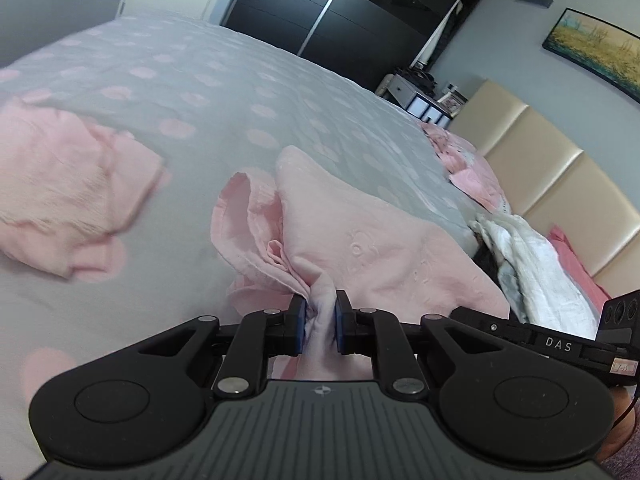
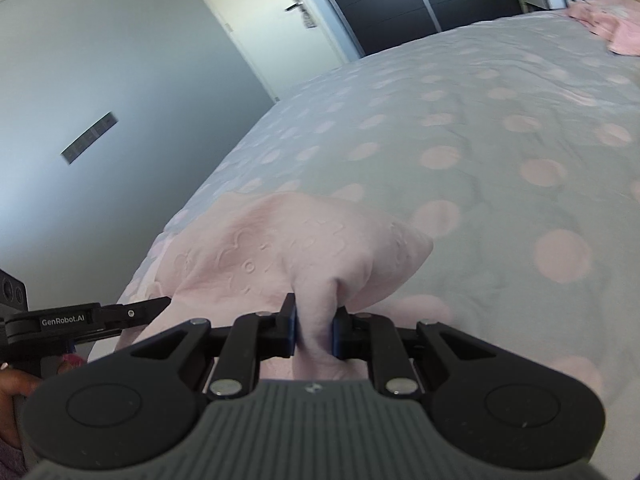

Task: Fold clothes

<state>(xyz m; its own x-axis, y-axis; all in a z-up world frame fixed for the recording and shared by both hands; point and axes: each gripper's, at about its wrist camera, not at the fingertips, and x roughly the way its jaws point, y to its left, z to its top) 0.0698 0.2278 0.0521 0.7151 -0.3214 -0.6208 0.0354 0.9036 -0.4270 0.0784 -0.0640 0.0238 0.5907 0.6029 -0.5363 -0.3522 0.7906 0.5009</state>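
The landmark is the bed (image 1: 240, 92), covered with a grey spread dotted in pale pink.

The left gripper (image 1: 320, 320) is clamped on a bunched fold of the pink garment (image 1: 360, 240); cloth fills the gap between its blue-padded jaws. The right gripper (image 2: 314, 330) is likewise clamped on a fold of the same pink garment (image 2: 280, 240), the fabric pinched between its jaws. Both grips are firm, with no gap showing beside the cloth.

The garment is a pale pink piece with raised embossed patterning. It is near the edge of the bed, partly lifted at the two gripped points and draping from them onto the spread. In the left wrist view a frilled part bunches up on the garment's left side.

A second pink item (image 1: 68, 196) lies crumpled on the bed, well apart from the held garment. A pile of pink cloth (image 1: 464, 160) sits at the head end of the bed, beside the cream padded headboard (image 1: 552, 168). White cloth (image 1: 532, 256) lies at the bed's edge below the headboard. A dark wardrobe (image 1: 360, 12) stands beyond the bed.
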